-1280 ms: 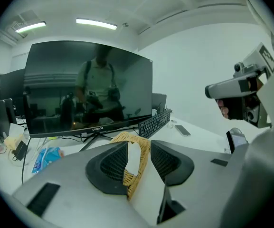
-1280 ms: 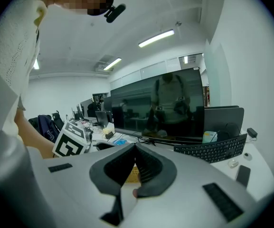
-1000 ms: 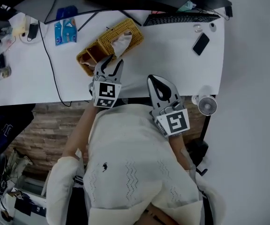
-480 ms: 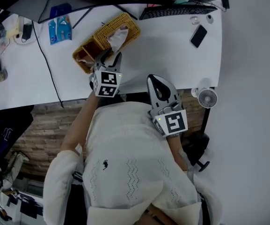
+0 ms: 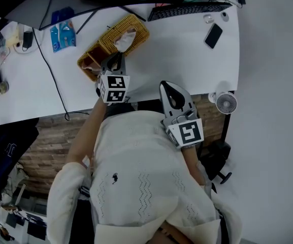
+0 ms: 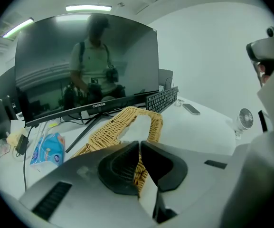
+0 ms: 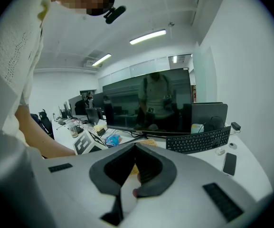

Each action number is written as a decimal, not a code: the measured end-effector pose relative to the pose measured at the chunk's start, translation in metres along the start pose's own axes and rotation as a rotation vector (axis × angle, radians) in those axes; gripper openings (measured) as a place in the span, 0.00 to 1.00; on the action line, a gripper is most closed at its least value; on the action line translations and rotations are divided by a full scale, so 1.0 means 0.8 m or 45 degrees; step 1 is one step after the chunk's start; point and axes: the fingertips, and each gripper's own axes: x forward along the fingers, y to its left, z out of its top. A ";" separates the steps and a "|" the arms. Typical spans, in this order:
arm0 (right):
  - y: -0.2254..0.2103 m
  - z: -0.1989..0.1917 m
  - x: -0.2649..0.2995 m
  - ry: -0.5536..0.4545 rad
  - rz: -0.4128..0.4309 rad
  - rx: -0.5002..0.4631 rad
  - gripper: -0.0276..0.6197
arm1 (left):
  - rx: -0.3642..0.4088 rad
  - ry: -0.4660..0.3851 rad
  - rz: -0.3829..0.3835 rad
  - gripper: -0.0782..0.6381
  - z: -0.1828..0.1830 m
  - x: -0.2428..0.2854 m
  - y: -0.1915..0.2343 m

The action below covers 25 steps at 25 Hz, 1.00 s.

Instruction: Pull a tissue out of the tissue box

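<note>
Seen from above, the person's bare left arm [image 5: 87, 133] stretches forward over the tabletop edge. The left gripper [image 5: 117, 58] tilts downward at its end. Its fingers [image 6: 120, 167] have just been closing and now stand together with only a thin slit between them. Whether anything is pinched there cannot be told. The right arm [image 5: 193, 162] is bent, holding the right gripper [image 5: 167, 87] close to the chest, pointing forward and slightly down, fingers together.

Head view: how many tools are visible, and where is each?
2. The left tool has just been closing on the tissue at the wicker tissue box; the right tool is shut, empty, over the desk edge.
</note>
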 end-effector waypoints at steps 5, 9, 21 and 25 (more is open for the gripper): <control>0.005 -0.001 0.002 0.002 0.013 -0.021 0.04 | -0.034 0.006 -0.003 0.13 -0.001 -0.006 0.001; 0.006 0.000 0.003 0.001 0.022 -0.028 0.04 | -0.056 -0.014 -0.014 0.13 0.005 -0.012 -0.002; 0.009 0.004 0.007 -0.011 0.068 -0.055 0.04 | -0.072 -0.034 -0.013 0.13 0.007 -0.025 -0.011; 0.009 0.006 0.007 -0.011 0.085 -0.064 0.04 | -0.080 -0.033 -0.002 0.13 0.006 -0.030 -0.011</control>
